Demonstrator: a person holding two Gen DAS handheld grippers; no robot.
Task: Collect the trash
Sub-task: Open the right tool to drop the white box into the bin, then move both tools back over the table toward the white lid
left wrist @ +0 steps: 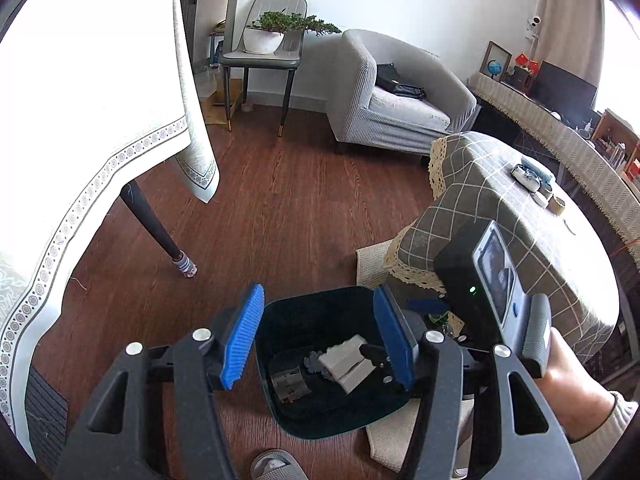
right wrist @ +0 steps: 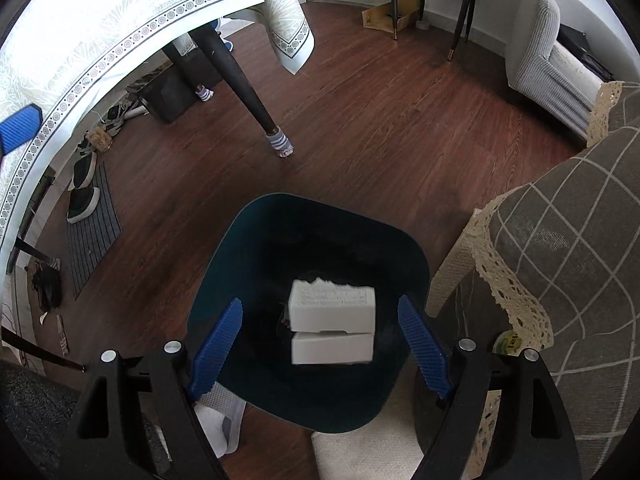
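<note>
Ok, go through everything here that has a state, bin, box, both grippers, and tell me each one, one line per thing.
trash bin: upright on the floor, no lid, trash inside.
white box: opened, in two halves, between the right gripper's fingers above the bin, pads not touching it.
left gripper: open, empty, over the bin.
right gripper: open, over the bin.
tablecloth: draped over the table edge.
</note>
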